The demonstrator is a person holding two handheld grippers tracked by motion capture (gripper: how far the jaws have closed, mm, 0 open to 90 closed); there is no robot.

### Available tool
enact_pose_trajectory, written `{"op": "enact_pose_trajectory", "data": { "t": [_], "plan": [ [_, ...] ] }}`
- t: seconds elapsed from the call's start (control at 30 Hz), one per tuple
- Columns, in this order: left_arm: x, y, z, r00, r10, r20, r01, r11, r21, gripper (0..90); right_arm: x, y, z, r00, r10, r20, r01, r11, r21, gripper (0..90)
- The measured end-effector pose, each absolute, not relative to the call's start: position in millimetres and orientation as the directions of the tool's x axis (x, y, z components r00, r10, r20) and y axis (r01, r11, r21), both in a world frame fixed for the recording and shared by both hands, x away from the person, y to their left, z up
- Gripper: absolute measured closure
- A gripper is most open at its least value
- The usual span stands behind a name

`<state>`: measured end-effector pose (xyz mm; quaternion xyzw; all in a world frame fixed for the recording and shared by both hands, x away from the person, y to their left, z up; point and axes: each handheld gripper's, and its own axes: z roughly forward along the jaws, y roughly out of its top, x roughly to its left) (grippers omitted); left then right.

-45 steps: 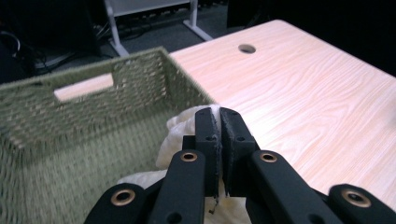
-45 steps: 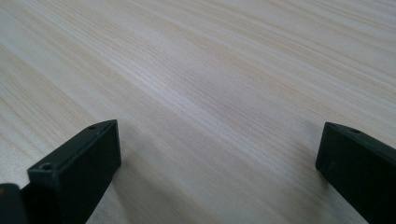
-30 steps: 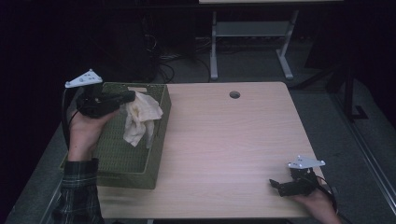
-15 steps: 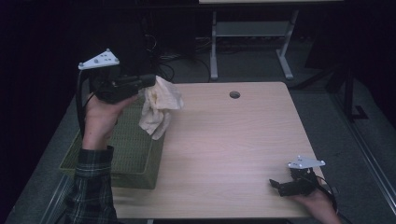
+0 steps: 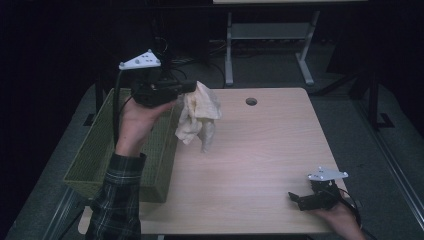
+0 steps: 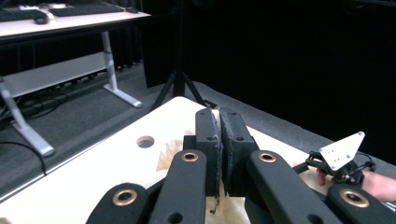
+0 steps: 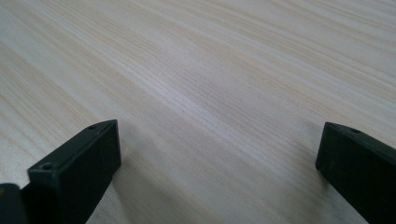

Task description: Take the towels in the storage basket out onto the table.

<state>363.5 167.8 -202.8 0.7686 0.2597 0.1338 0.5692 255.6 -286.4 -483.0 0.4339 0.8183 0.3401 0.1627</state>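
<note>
Two grippers are in play, and they do very different work. The left gripper point(image 5: 192, 88) is raised above the table's point(image 5: 260, 165) left edge, its jaws pinched together on the top of a cream cloth point(image 5: 199, 116), which hangs free in loose folds, clear of the wood and just to the right of the green woven basket point(image 5: 95, 155). Gripping the cloth at one high point lets its own weight pull it out of a bundle, which I judge suits carrying it from the basket toward the open middle of the table. In the left gripper view the two black jaws stand nearly together with a thin layer of cloth point(image 6: 170, 156) caught between the pads, a thread dangling below them. The basket sits at the table's left edge, partly overhanging it, so things lifted from it have bare wood right alongside. The right gripper point(image 5: 300, 197) rests low at the near right corner of the table, well apart from the cloth; in its own view the jaws stand wide apart over bare wood grain point(image 7: 210, 84), holding nothing, probably waiting to help spread the cloth.
</note>
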Motion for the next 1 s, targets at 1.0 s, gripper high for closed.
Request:
{"op": "enact_pose_trajectory", "data": {
  "t": [1.0],
  "plan": [
    [372,56,-285,0.888,0.44,-0.133,0.298,-0.333,0.895,86.5,256,-286,-483,-0.571,0.82,0.03,0.599,0.392,0.698,0.0]
  ]
}}
